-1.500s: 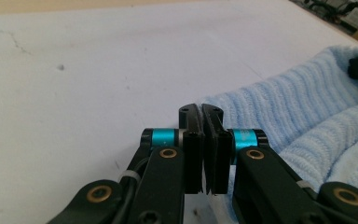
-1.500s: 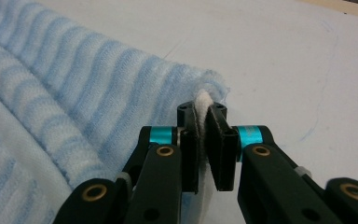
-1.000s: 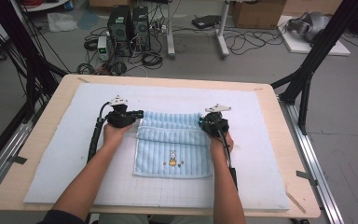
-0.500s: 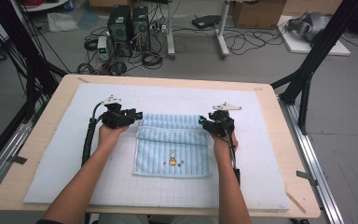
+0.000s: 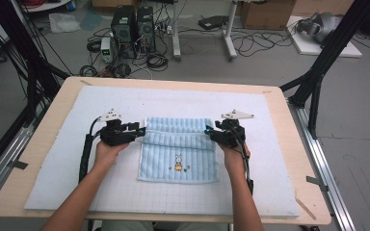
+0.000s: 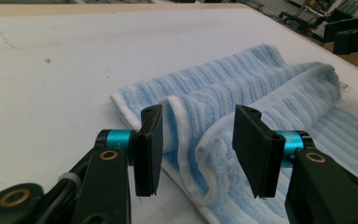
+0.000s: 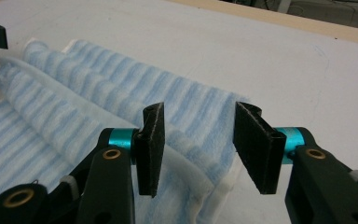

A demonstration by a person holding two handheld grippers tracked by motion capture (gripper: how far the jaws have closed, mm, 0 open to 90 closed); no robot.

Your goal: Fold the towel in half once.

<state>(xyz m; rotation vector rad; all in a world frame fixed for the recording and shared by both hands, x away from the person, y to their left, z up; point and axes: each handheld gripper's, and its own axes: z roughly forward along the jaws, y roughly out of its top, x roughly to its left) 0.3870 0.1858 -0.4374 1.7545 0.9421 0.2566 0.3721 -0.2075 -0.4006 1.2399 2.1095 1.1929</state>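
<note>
On the mat, both grippers' jaws stand open beside the towel (image 5: 178, 149).

Towel (image 5: 178, 149): pale blue with lighter ribbed stripes, white edging, small white rabbit motif with orange near the near edge. Mat (image 5: 125, 103): white, faint grid. Table (image 5: 53, 115): light wood. Gripper jaws: black, teal collars, brass pivots.

Both hand-held grippers (image 5: 142, 130) (image 5: 209, 133) opened, releasing the towel's (image 5: 178, 151) folded edge
</note>
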